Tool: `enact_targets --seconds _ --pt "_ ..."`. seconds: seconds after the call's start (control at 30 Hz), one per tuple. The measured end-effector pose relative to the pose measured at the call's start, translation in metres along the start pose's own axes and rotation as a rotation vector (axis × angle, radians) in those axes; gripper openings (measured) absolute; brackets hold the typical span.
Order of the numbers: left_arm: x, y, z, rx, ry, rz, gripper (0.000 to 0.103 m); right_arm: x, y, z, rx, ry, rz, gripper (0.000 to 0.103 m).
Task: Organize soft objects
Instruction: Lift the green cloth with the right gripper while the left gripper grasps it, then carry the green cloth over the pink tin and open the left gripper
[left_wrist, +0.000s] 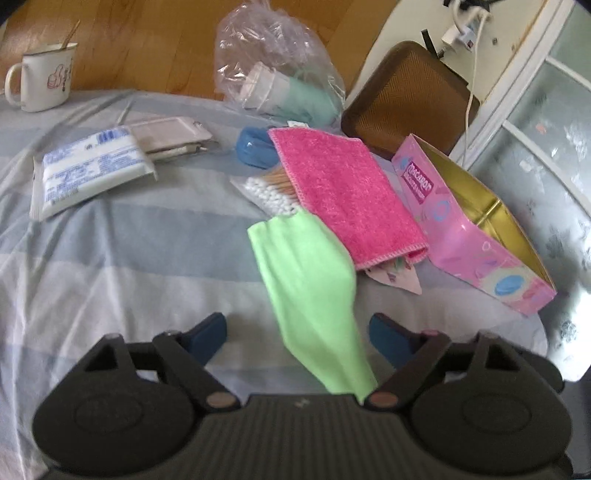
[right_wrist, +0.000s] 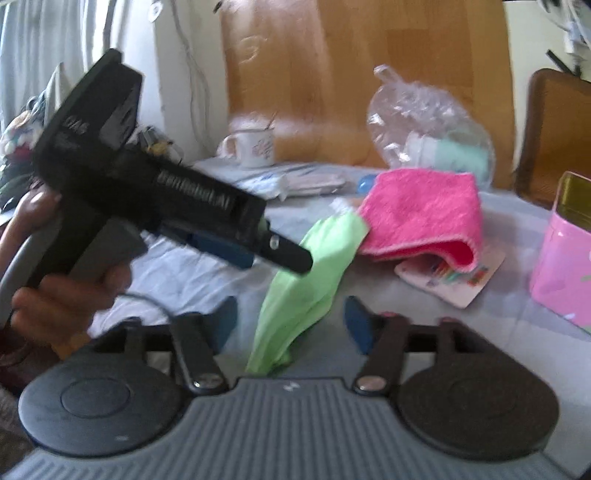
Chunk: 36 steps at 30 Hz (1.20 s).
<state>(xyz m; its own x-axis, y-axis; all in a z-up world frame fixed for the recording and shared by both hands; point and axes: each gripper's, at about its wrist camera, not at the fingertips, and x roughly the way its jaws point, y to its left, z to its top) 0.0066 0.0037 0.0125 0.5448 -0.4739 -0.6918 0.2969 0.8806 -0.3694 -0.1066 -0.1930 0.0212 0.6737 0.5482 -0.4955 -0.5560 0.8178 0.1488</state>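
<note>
My left gripper (left_wrist: 297, 334): jaws apart, the green cloth (left_wrist: 310, 291) lying between the pads, neither pressing it. My right gripper (right_wrist: 290, 325): jaws likewise apart around the same cloth, unclamped. The cloth runs toward 12 o'clock, where its far end meets the folded pink towel (left_wrist: 343, 195). At 3 o'clock, the pink tin (left_wrist: 476, 236) stands open and empty. Judged progress: early; nothing soft is stowed yet, and both cloths remain on the bedsheet (left_wrist: 147, 251).

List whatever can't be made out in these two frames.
- Green cloth, left wrist view: near end hidden behind the gripper body.
- Card, right wrist view: mostly covered by the pink towel; print blurred.
- Pink tin, right wrist view: cut off by the right edge.
- Mug, right wrist view: motif blurred.
</note>
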Motion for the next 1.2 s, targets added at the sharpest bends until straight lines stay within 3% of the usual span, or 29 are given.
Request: enact_targets --seconds 0.03,0.07,0.17,0.2,0.23,0.27,0.37,0.5,0.6,0.7,0.8,0.97,1.03,1.1,1.2 --pt "0.003 -0.004 0.001 0.014 0.016 0.001 0.068 0.002 -0.002 0.001 -0.001 0.004 0.007 0.069" --pt "0.007 -0.008 0.002 0.023 0.028 0.01 0.065 0.007 -0.003 0.001 -0.008 0.009 0.009 0.067" --pt "0.013 -0.019 0.005 0.049 0.047 0.01 0.037 0.026 -0.004 -0.002 -0.048 0.037 0.001 0.014" --pt "0.015 -0.023 0.005 0.058 0.056 0.003 0.032 0.025 0.0 -0.004 -0.071 0.021 -0.01 0.008" --pt "0.013 -0.026 0.005 0.063 0.066 -0.019 0.022 0.022 0.002 -0.003 -0.079 0.003 -0.001 0.008" --pt "0.012 -0.03 0.005 0.069 0.075 -0.054 0.022 0.016 0.002 -0.002 -0.082 -0.036 -0.013 0.008" --pt "0.0 -0.053 0.014 0.145 0.001 -0.071 0.021 -0.003 0.001 0.001 -0.122 -0.144 -0.095 0.008" --pt "-0.008 -0.095 0.038 0.228 -0.081 -0.152 0.021 -0.031 -0.012 0.007 -0.149 -0.298 -0.247 0.008" --pt "0.002 -0.134 0.057 0.31 -0.122 -0.22 0.022 -0.046 -0.031 0.012 -0.188 -0.38 -0.416 0.008" --pt "0.026 -0.176 0.073 0.373 -0.129 -0.274 0.027 -0.055 -0.06 0.016 -0.184 -0.399 -0.541 0.008" --pt "0.06 -0.212 0.082 0.425 -0.126 -0.277 0.027 -0.059 -0.098 0.019 -0.131 -0.383 -0.637 0.008" --pt "0.11 -0.248 0.091 0.401 -0.071 -0.272 0.038 -0.056 -0.146 0.014 -0.063 -0.316 -0.706 0.007" --pt "0.118 -0.254 0.089 0.399 -0.074 -0.236 0.045 -0.046 -0.158 0.011 -0.067 -0.257 -0.738 0.015" --pt "0.117 -0.254 0.085 0.399 -0.093 -0.202 0.051 -0.047 -0.169 0.004 -0.027 -0.247 -0.789 0.044" --pt "0.106 -0.241 0.087 0.387 -0.113 -0.196 0.052 -0.061 -0.176 -0.006 0.044 -0.273 -0.818 0.045"
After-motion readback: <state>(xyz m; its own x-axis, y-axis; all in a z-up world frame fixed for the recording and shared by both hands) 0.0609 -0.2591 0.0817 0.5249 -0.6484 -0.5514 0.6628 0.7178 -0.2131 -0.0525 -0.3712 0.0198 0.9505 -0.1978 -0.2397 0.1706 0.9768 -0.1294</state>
